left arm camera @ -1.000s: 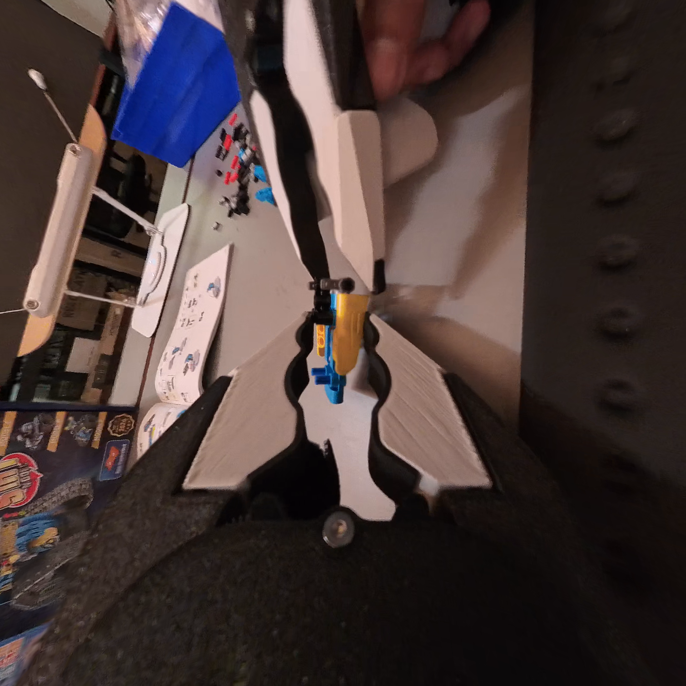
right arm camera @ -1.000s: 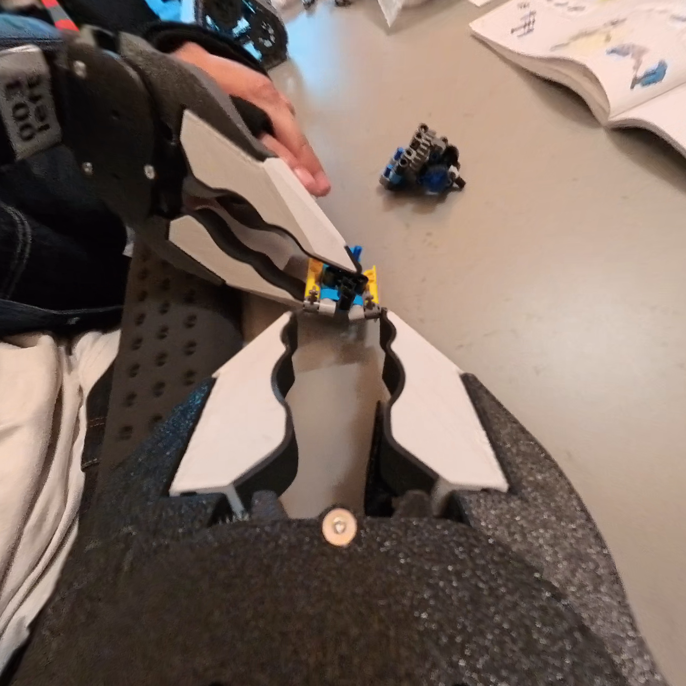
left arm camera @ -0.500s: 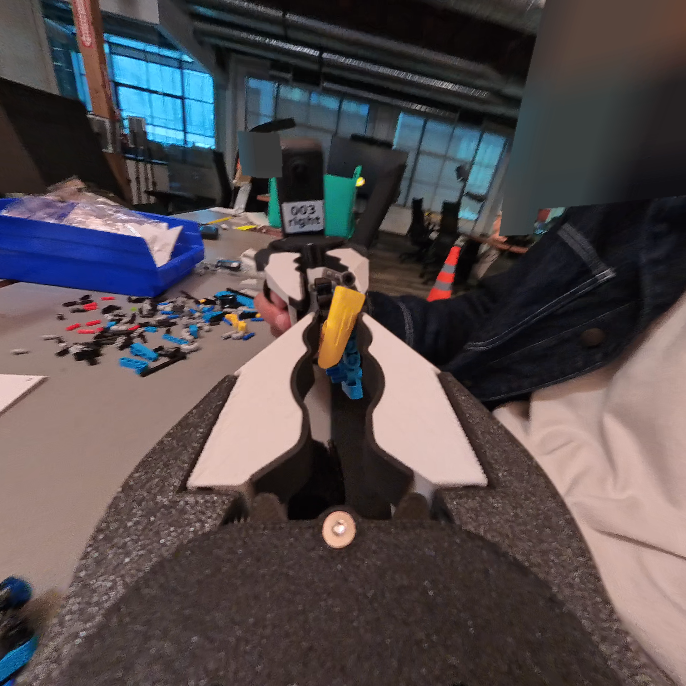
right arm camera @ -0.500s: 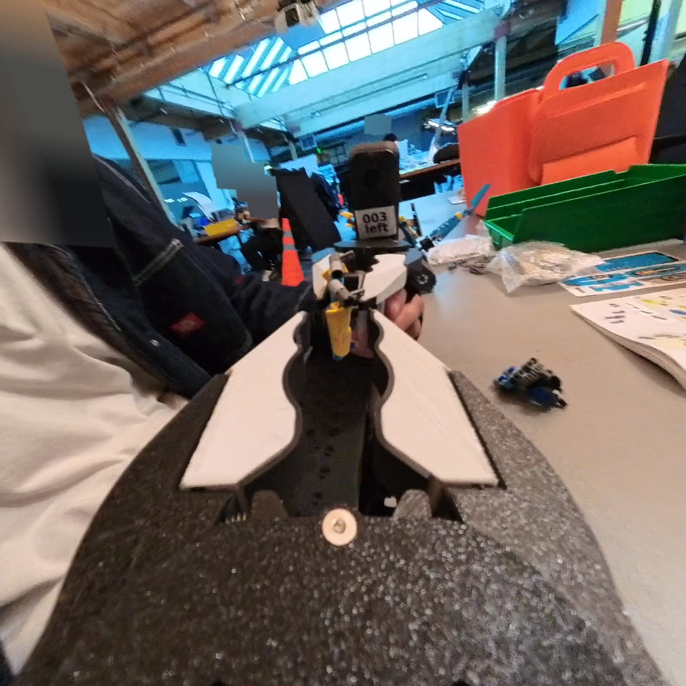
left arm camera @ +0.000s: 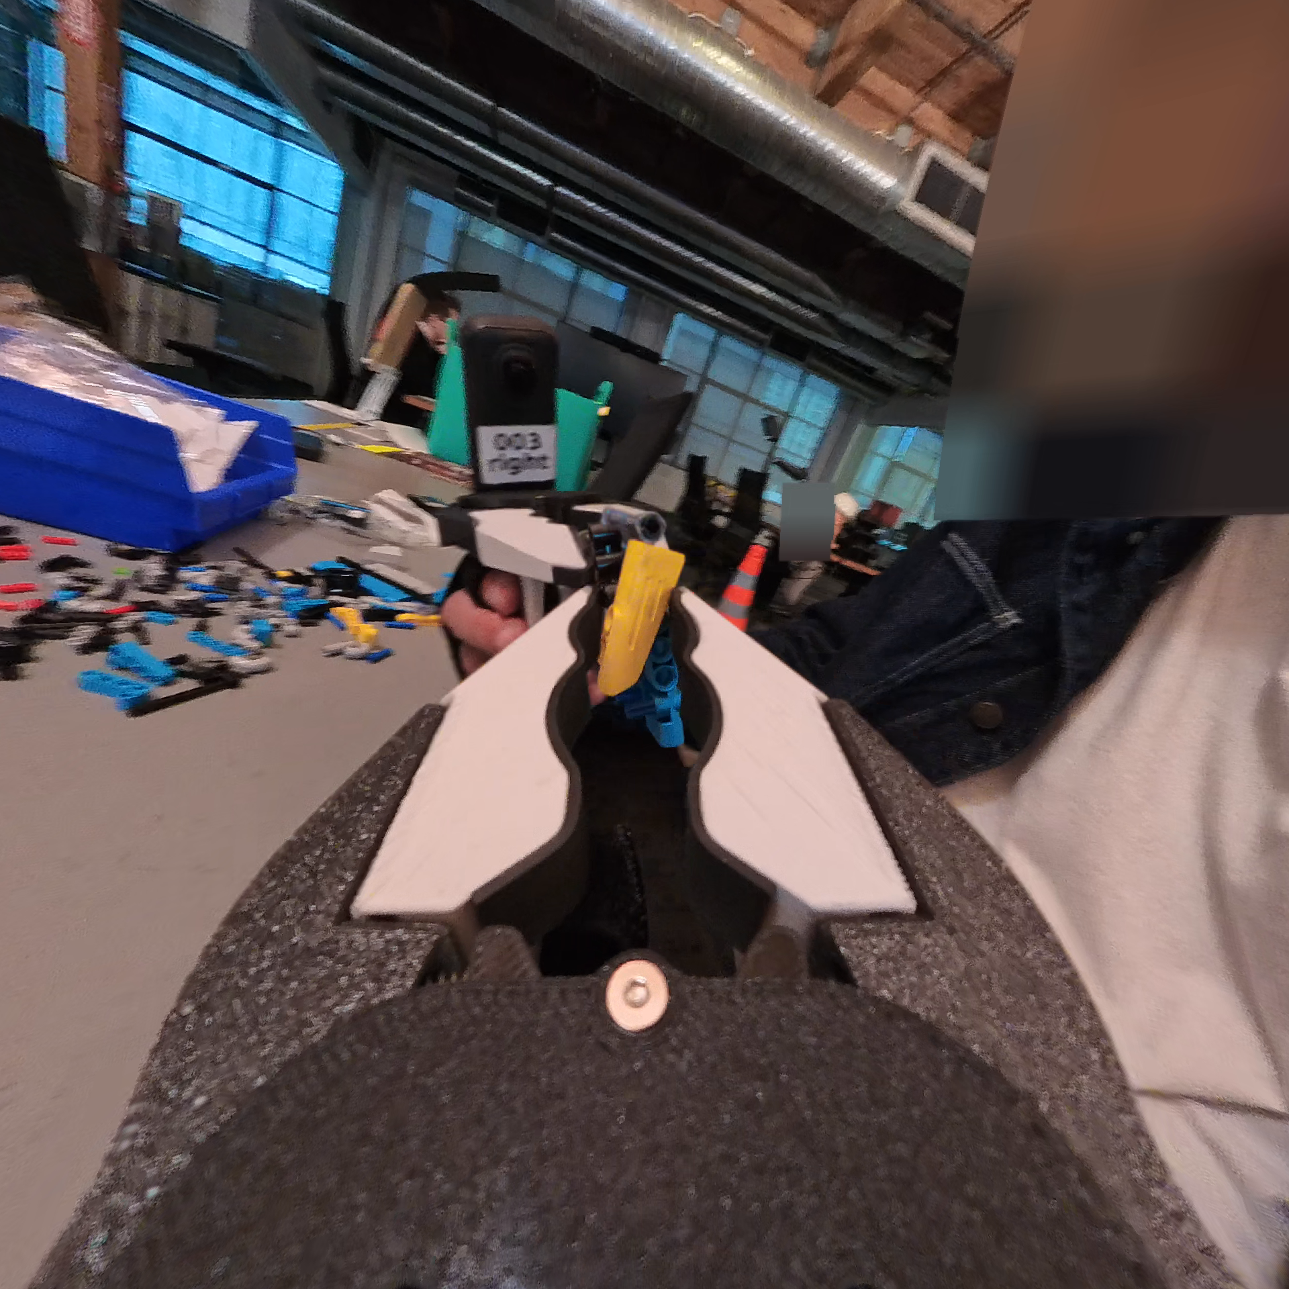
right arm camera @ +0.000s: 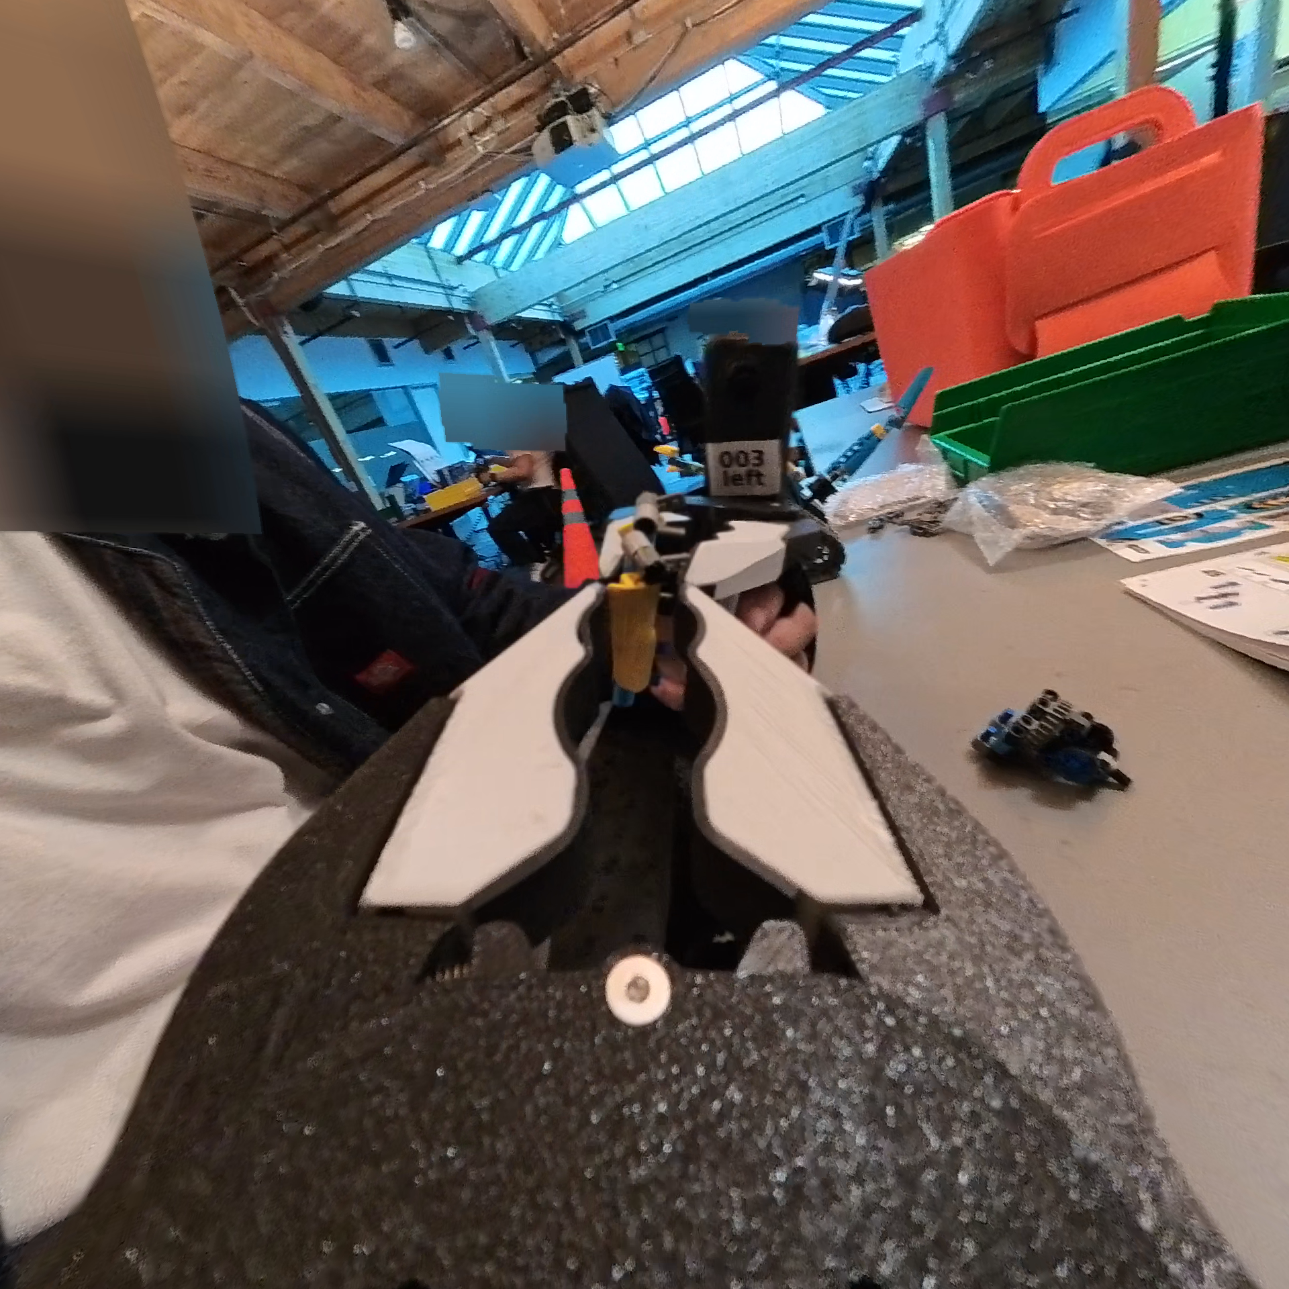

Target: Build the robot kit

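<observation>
A small brick assembly, with a yellow panel (left arm camera: 638, 614) over blue parts and a grey-and-black pin end on top, is held in the air between the two grippers. My left gripper (left arm camera: 635, 614) is shut on its yellow and blue part. My right gripper (right arm camera: 636, 614) faces the left one and is shut on the same assembly (right arm camera: 631, 642). In each view the other gripper stands just behind the piece, turned sideways, with its tips at the pin end, as with the right gripper in the left wrist view (left arm camera: 530, 544). A person's hands hold both handles.
Grey table (left arm camera: 139, 837) with several loose bricks (left arm camera: 174, 628) and a blue bin (left arm camera: 139, 474) at left. A small blue-black assembly (right arm camera: 1046, 746), open booklet (right arm camera: 1220, 614), plastic bags (right arm camera: 1032, 502), green bin (right arm camera: 1116, 411) and orange case (right arm camera: 1081, 230) at right. The person's torso is close behind. Both grippers' tips are close together, under 4 cm apart.
Both grippers have swung up from pointing down at the table to level, facing each other, with the assembly still between them. Since half a second ago they have only shifted slightly.
</observation>
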Demonstrator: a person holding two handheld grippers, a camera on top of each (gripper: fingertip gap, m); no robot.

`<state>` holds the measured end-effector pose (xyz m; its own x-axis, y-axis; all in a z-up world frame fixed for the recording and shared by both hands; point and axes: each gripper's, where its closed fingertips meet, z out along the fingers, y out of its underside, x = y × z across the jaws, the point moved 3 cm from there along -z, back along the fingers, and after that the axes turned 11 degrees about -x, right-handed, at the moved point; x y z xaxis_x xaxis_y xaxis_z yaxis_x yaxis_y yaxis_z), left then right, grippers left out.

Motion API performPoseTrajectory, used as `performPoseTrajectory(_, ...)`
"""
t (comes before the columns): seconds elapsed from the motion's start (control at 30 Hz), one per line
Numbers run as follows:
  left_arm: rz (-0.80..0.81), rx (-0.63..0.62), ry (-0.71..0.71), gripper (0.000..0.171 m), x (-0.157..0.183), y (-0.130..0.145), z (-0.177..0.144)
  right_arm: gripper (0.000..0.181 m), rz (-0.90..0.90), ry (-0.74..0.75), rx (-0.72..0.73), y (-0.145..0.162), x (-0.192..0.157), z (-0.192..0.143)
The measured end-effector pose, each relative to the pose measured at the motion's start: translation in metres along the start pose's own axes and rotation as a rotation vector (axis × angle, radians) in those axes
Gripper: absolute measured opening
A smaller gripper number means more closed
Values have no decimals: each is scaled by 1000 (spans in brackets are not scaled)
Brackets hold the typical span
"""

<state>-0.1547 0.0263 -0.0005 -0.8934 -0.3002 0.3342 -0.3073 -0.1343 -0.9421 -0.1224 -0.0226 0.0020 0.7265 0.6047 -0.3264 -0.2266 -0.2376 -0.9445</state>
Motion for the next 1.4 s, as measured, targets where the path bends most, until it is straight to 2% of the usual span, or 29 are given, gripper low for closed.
performPoseTrajectory(0.13, 65, -31, -152, 18, -13, 3, -1, 12, -23, 140, -13, 2, 14, -4)
performPoseTrajectory(0.37, 69, -33, -299, 18, -31, 3, -9, 12, -71, 363, -48, 6, 31, -1)
performPoseTrajectory(0.6, 352, -145, -603, 18, -43, 8, -10, 10, -42, 516, -59, 10, 46, -2)
performPoseTrajectory(0.7, 379, -167, -656, 18, -46, 9, -12, 10, -28, 553, -52, 11, 51, -1)
performPoseTrajectory(0.83, 399, -161, -692, 18, -47, 6, -15, 12, -16, 523, -11, 10, 54, -1)
performPoseTrajectory(0.9, 458, -183, -733, 17, -48, 7, -15, 29, 0, 482, -6, 11, 53, -1)
performPoseTrajectory(0.97, 470, -212, -737, 17, -49, 11, -13, 34, 23, 450, 1, 11, 53, -2)
performPoseTrajectory(1.03, 443, -186, -703, 17, -45, 9, -11, 32, 21, 405, -23, 14, 50, -2)
performPoseTrajectory(1.1, 349, -140, -654, 17, -45, 6, -12, 31, 2, 377, -38, 15, 46, 0)
performPoseTrajectory(1.27, 42, -17, -390, 17, -37, 4, -6, 24, -33, 365, -37, 14, 42, 6)
performPoseTrajectory(1.4, -129, 38, -301, 18, -41, 8, -6, 22, -86, 433, -71, 16, 44, 5)
